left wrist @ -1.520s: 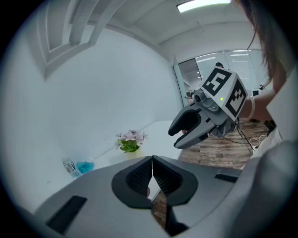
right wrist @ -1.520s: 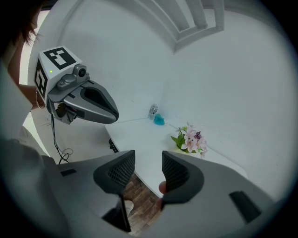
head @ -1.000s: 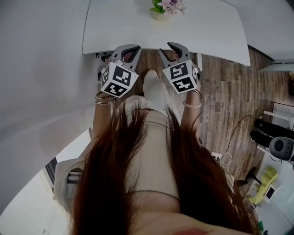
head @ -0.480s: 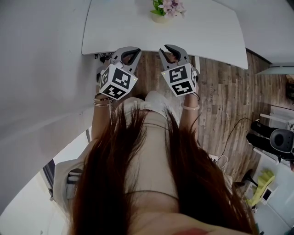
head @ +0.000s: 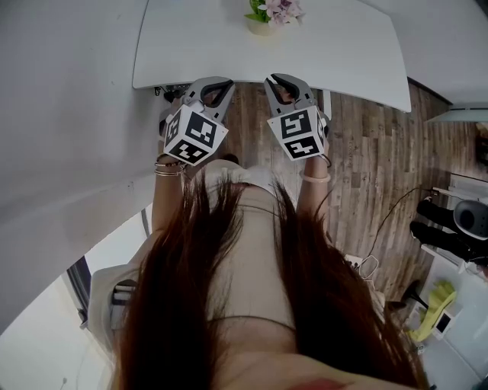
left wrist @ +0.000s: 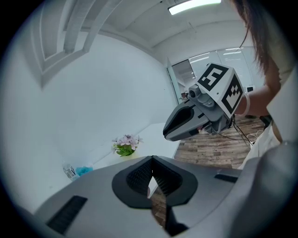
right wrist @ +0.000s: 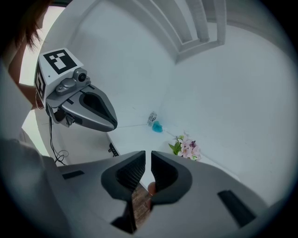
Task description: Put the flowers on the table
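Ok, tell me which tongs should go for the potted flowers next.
Right, probably. The right tongs line up almost straight with the potted flowers; the left tongs sit further aside. Right jaws have just been closing, slightly apart, empty; left shut.

grey right gripper (right wrist: 148, 157): jaws just been closing, tiny slit left, nothing in it
pink-white flowers with green leaves (right wrist: 187, 147): 1 o'clock of the jaws, sitting on white tabletop (right wrist: 139, 137)

I'm standing in a plain, bright indoor room, more a studio or office than a lived-in home. It has bare white walls (head: 69, 114), a wood-plank floor (head: 374, 152) and a white table (head: 335, 46) with one small pot of flowers (head: 274, 9). There is a strip light (left wrist: 193, 5) overhead, with loose cables (head: 389, 213) and equipment (head: 467, 221) along one side.
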{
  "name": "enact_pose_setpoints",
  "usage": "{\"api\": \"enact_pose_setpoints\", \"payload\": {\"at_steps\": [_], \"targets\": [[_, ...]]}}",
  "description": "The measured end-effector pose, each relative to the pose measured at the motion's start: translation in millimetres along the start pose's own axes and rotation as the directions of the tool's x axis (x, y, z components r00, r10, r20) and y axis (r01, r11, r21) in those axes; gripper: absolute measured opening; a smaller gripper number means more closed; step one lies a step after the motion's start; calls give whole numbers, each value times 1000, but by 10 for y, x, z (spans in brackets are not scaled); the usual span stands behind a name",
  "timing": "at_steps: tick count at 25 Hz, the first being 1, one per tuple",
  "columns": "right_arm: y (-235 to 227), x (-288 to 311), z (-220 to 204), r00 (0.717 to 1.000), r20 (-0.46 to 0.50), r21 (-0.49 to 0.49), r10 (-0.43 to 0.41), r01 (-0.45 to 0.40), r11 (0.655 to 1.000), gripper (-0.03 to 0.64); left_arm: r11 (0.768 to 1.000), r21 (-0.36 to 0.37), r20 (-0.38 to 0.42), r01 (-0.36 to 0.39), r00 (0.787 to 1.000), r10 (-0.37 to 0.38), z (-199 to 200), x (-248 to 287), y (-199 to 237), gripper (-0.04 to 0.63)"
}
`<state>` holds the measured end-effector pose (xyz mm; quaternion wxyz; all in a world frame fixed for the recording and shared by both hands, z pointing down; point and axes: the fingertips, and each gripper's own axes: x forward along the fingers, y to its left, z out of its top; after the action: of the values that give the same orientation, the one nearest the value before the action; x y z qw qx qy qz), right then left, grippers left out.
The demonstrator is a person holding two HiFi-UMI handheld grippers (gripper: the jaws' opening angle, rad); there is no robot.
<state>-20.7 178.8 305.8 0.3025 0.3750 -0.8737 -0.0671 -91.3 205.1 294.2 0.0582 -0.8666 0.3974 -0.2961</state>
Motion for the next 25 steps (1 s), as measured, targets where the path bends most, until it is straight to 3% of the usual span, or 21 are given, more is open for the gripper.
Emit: {"api": "enact_pose_setpoints", "payload": {"at_steps": [14,25], "targets": [[104,-420,-124,998,40,3,47,-47,999,35,1000,-2,-20,5,1000,-5,164,-126,-468,5],[104,-695,-312,999,4,-29,43,-43,999,33,1000,6,-28,-3,1000,3,321,-156,-748,5]]}}
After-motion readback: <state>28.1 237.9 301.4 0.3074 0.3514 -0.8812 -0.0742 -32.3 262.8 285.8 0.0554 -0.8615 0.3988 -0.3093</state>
